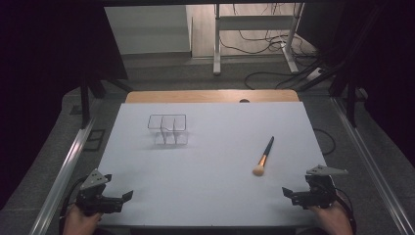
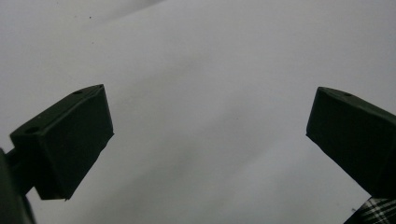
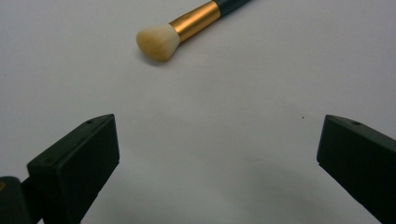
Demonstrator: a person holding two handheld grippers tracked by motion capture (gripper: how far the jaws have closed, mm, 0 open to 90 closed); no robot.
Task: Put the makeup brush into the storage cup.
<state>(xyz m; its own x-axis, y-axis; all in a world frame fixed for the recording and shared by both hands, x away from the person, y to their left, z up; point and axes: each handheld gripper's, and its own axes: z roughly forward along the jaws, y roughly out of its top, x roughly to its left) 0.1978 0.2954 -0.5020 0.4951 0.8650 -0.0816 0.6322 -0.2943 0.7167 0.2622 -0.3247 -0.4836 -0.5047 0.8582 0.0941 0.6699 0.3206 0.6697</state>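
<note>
A makeup brush (image 1: 264,155) with a black handle, gold ferrule and pale bristles lies on the white table (image 1: 210,171), right of centre, bristles toward me. In the right gripper view the brush (image 3: 187,25) lies beyond the jaws, its bristle head at upper left. A clear plastic organiser (image 1: 168,129) with dividers stands at the mid-left. My left gripper (image 1: 118,187) rests near the front left corner, open and holding nothing; its jaws (image 2: 210,135) stand wide over bare table. My right gripper (image 1: 297,186) sits at the front right, open (image 3: 217,158), a short way in front of the brush.
A wooden strip (image 1: 210,96) borders the table's far edge. Metal rails (image 1: 73,156) run along both sides. Beyond it are a desk frame (image 1: 254,29) and cables on the floor. A patch of checked fabric (image 2: 373,212) shows at the lower right of the left gripper view.
</note>
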